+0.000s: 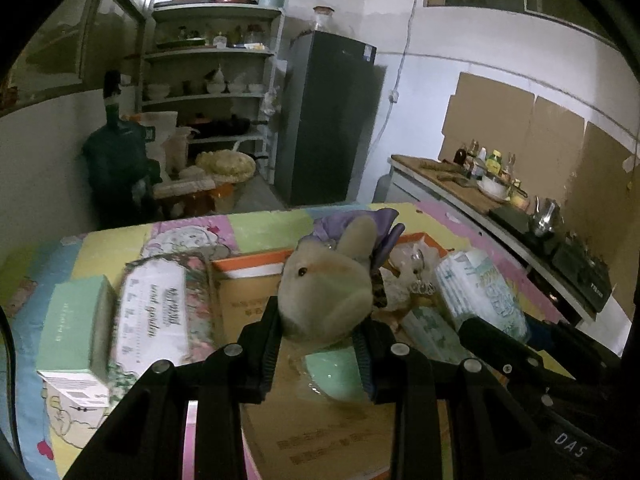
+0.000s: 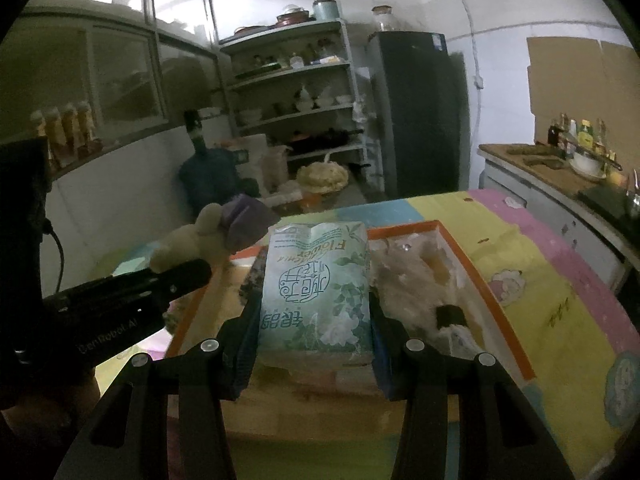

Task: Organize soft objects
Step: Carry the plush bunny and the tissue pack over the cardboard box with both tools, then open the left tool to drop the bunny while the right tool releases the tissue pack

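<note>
My left gripper point(image 1: 318, 316) is shut on a beige plush rabbit point(image 1: 326, 280) with a purple bow, held above an orange-rimmed cardboard box point(image 1: 256, 266). My right gripper point(image 2: 314, 308) is shut on a green floral tissue pack point(image 2: 316, 280), also over that cardboard box point(image 2: 480, 280). A fluffy beige plush point(image 2: 416, 280) lies in the box to the right of the pack. In the right wrist view the rabbit point(image 2: 188, 240) and the left gripper's body point(image 2: 132, 292) show at left. The tissue pack point(image 1: 480, 288) appears right of the rabbit in the left wrist view.
On the patterned tablecloth point(image 2: 560, 280), left of the box, lie a floral tissue pack point(image 1: 160, 312) and a mint green carton point(image 1: 76, 328). A counter point(image 1: 480, 196) with bottles and a stove runs along the right wall. Shelves point(image 1: 212, 80) and a fridge point(image 1: 328, 120) stand behind.
</note>
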A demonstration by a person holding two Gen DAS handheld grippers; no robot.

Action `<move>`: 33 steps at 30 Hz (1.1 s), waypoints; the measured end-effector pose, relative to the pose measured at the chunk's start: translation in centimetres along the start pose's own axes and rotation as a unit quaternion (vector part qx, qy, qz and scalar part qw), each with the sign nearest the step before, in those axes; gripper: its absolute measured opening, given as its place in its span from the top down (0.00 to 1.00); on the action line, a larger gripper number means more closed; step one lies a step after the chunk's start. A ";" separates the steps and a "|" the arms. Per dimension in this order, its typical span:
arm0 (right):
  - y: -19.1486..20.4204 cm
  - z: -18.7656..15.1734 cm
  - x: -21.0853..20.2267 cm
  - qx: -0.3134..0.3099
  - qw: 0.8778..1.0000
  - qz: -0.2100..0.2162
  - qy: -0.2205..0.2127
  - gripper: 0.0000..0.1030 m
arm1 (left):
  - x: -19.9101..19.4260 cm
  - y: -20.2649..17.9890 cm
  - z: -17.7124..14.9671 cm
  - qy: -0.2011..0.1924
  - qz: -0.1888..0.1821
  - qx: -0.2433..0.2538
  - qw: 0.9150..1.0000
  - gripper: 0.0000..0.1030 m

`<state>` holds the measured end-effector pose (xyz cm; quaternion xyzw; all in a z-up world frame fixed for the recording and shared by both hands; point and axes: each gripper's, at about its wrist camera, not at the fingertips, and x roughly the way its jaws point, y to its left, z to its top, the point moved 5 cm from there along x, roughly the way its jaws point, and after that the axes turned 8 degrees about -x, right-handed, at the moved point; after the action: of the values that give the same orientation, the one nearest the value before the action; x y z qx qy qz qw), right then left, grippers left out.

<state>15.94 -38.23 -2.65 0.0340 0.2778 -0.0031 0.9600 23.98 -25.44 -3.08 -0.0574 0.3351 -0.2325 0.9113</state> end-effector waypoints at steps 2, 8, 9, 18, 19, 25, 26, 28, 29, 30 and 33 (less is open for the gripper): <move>-0.3 -0.3 0.2 0.002 1.000 0.000 0.004 0.52 | 0.5 -0.3 -0.2 0.005 0.000 0.003 1.000 0.67; -0.8 -0.9 1.2 0.006 1.000 0.002 0.018 0.52 | 2.0 -0.9 -0.9 0.025 0.002 0.008 1.000 0.67; -0.9 -1.0 1.4 0.006 1.000 0.002 0.020 0.52 | 2.2 -1.0 -1.0 0.028 0.002 0.009 1.000 0.67; -1.2 -1.7 2.3 0.008 0.999 0.007 0.033 0.52 | 3.7 -1.9 -2.0 0.049 0.004 0.020 0.999 0.67; -1.1 -1.7 2.4 0.007 0.999 0.008 0.034 0.52 | 3.8 -2.0 -2.0 0.050 0.003 0.021 0.998 0.67; -1.1 -1.9 3.1 0.006 0.999 0.012 0.041 0.52 | 4.3 -2.0 -2.2 0.057 0.004 0.023 0.998 0.67; -1.1 -1.9 3.2 0.006 0.999 0.012 0.043 0.52 | 4.4 -1.9 -2.2 0.059 0.004 0.022 0.998 0.67; -1.3 -2.0 3.4 0.006 0.999 0.012 0.045 0.52 | 4.7 -2.0 -2.3 0.061 0.004 0.023 0.998 0.67; -1.3 -2.0 3.5 0.006 0.999 0.012 0.046 0.52 | 4.8 -2.0 -2.3 0.062 0.004 0.022 0.998 0.67; -1.3 -2.1 3.5 0.005 0.999 0.013 0.047 0.52 | 4.8 -2.1 -2.4 0.062 0.004 0.022 0.998 0.67; -1.5 -2.2 3.7 0.006 0.999 0.014 0.050 0.52 | 4.9 -2.1 -2.4 0.063 0.003 0.020 0.998 0.66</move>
<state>17.90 -39.49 -6.55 0.0441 0.3247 0.0107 0.9447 24.92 -29.38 -7.20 -0.0234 0.3868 -0.2398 0.8901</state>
